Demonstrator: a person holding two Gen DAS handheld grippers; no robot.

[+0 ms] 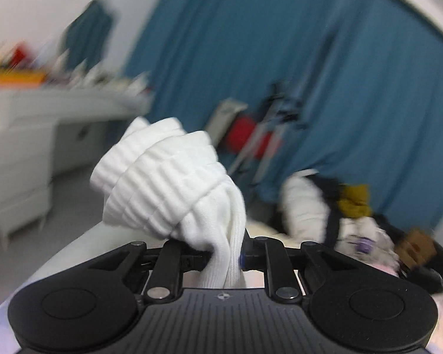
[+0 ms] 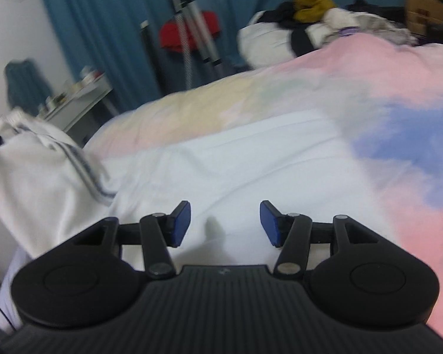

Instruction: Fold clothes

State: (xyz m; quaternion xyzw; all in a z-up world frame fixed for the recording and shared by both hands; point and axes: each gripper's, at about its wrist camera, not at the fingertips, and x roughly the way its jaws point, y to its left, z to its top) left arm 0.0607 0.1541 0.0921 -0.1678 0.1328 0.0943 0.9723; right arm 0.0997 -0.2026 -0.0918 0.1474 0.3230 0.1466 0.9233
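In the left wrist view my left gripper [image 1: 236, 255] is shut on a white ribbed knit cuff [image 1: 168, 183], which bunches up thickly in front of the jaws and hides the fingertips. It is held up in the air, clear of the bed. In the right wrist view my right gripper [image 2: 225, 224] stands open, blue pads [image 2: 181, 221] apart, just above a flat white garment [image 2: 221, 159] spread on the bed, with nothing between them. At the left edge, white cloth with dark stripes [image 2: 44, 171] is lifted and draped.
The bed has a pastel pink, blue and yellow cover [image 2: 398, 88]. A pile of mixed clothes [image 2: 310, 20] and a cardboard box [image 2: 425, 8] lie at its far end. Beyond are a blue curtain [image 1: 310, 59], a red vacuum cleaner [image 2: 189, 29] and a white desk [image 1: 29, 124].
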